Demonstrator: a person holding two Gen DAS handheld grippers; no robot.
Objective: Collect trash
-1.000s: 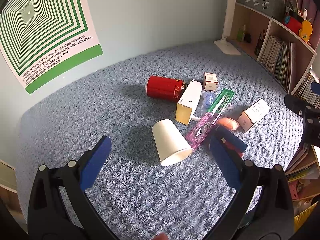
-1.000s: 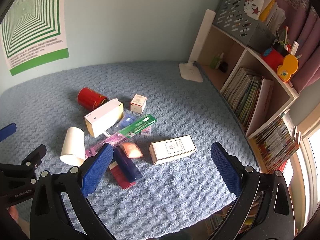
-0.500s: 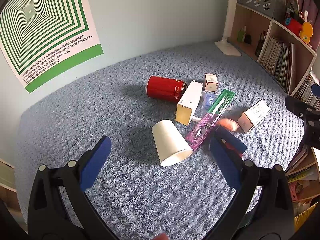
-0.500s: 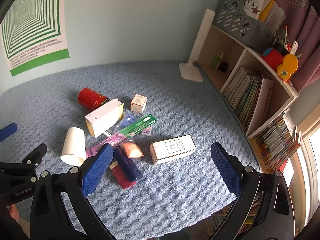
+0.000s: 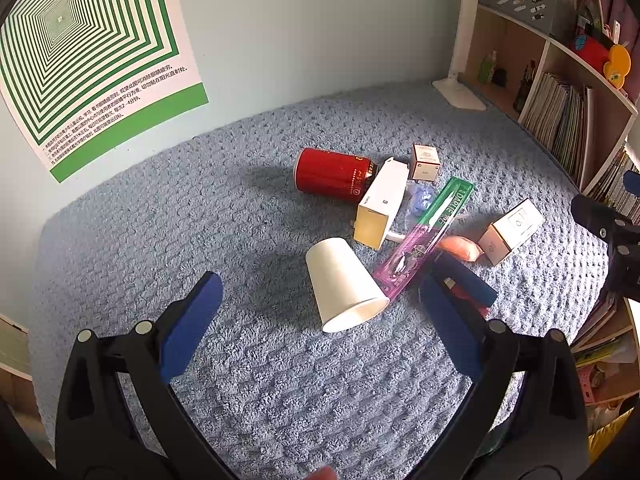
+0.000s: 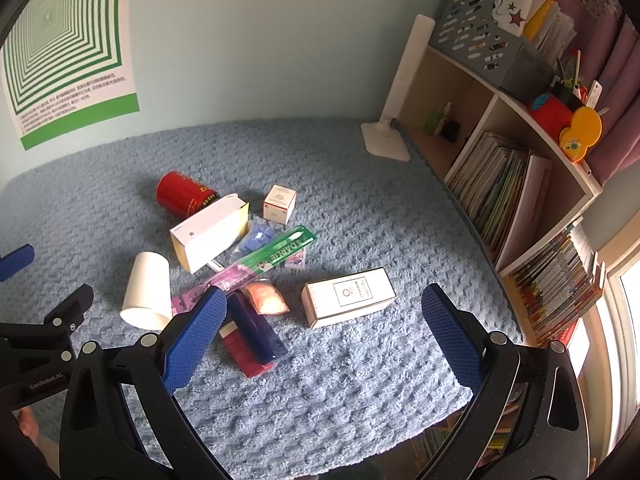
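Litter lay mid-way across the blue knobbly cloth-covered tabletop (image 6: 360, 392), a wooden bookshelf (image 6: 560, 216) along its right edge; both grippers' jaws stood spread, empty.

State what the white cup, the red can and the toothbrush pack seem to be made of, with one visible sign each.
White cup: probably paper, matte, thin rolled rim.
Red can: likely metal, glossy printed side; could be coated card.
Toothbrush pack: clear tinted plastic, the brush showing through.
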